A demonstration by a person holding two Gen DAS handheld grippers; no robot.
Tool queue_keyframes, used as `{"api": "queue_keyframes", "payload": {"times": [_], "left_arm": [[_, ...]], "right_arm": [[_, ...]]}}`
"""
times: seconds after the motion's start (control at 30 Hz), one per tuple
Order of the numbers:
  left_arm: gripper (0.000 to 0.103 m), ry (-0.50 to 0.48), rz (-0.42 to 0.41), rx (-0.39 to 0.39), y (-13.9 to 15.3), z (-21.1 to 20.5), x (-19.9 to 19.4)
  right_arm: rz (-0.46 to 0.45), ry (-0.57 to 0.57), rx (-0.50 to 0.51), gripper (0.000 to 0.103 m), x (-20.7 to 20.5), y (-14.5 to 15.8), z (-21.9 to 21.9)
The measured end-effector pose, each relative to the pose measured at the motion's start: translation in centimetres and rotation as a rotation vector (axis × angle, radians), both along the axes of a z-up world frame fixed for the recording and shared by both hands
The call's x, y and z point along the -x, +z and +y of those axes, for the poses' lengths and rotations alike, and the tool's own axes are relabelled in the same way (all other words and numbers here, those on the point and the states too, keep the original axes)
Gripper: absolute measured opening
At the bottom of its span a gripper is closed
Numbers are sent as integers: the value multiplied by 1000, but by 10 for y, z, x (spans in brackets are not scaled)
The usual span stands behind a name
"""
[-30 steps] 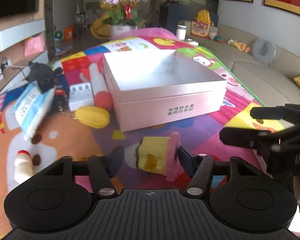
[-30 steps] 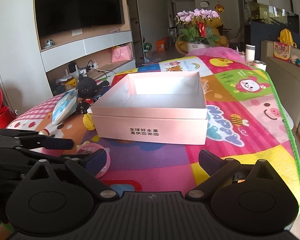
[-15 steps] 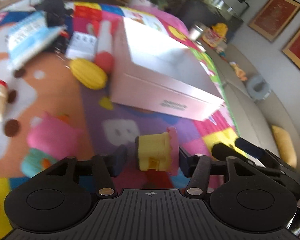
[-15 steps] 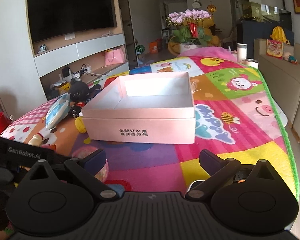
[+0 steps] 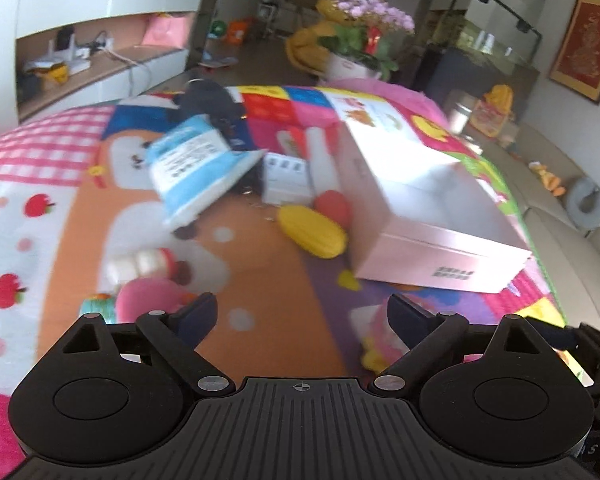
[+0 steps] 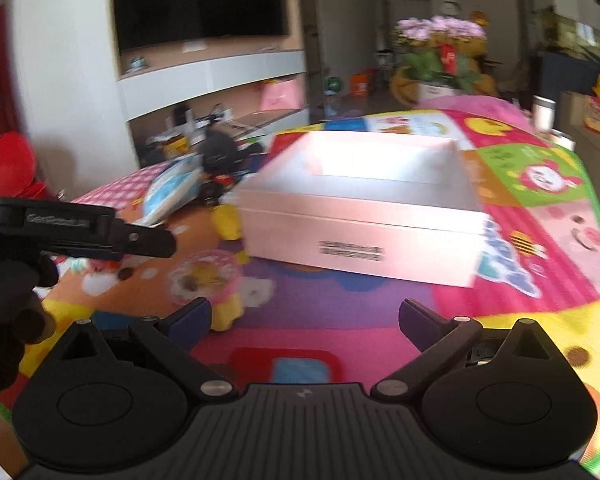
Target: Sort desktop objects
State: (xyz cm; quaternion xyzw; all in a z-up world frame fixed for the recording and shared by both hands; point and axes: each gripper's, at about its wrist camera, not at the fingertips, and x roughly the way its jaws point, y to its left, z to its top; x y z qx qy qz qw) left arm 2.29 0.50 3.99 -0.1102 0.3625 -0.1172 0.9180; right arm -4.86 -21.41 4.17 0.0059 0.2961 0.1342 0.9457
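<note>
Mat (image 5: 260, 288): toy (image 5: 380, 336) beside left hand-held gripper (image 5: 302, 314).

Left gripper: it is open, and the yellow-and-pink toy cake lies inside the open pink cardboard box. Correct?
Not quite. The left gripper is open, but the yellow-and-pink toy cake lies on the colourful play mat in front of the open pink cardboard box, as the right wrist view shows.

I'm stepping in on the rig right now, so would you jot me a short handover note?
Left tongs: open, holding nothing.
Right tongs: open, holding nothing.
The yellow-and-pink toy lies on the mat, outside the pink box, near the left tongs.
Box looks empty as far as its inside shows.
The blue packet, yellow corn toy and small bottle are on the mat left of the box.
Done: nothing boxed. Left: everything.
</note>
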Motion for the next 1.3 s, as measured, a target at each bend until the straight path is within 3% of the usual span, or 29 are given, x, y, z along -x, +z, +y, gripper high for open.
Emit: {"api": "queue_keyframes", "payload": {"times": [0.2,0.33,0.4,0.47,0.5,0.7,1.0,1.03,1.1,1.17,1.2,1.3], "left_arm": [[100,-42,-58,0,7,18,21],[101,-50,-132,-124,9,21,43],[101,-18,-142,-191,6,25,47],[101,22,-138,-230,1,30,47],[101,42,-136,-242,-1,33,45],[101,43,-118,-250,-4,51,37],[100,171,-74,-350,-18,68,21],[98,183,-63,-361,-22,68,16],[76,190,-42,-375,-28,68,8],[70,191,-44,-366,-28,68,7],[58,187,-45,-370,-27,67,7],[54,171,-52,-402,-23,62,15]], "right_arm": [[-32,139,70,100,-13,2,43],[-27,192,122,99,-28,-6,69],[-3,197,146,87,-36,-12,78],[20,202,169,57,-40,-16,83],[26,202,177,55,-39,-16,83],[-3,182,220,55,-20,-12,68],[26,144,212,55,-6,-10,46],[28,145,212,55,-6,-10,46],[33,148,214,55,-4,-9,45],[32,149,216,55,-1,-6,43],[29,149,216,55,1,-4,42],[22,140,211,55,9,1,35]]}}
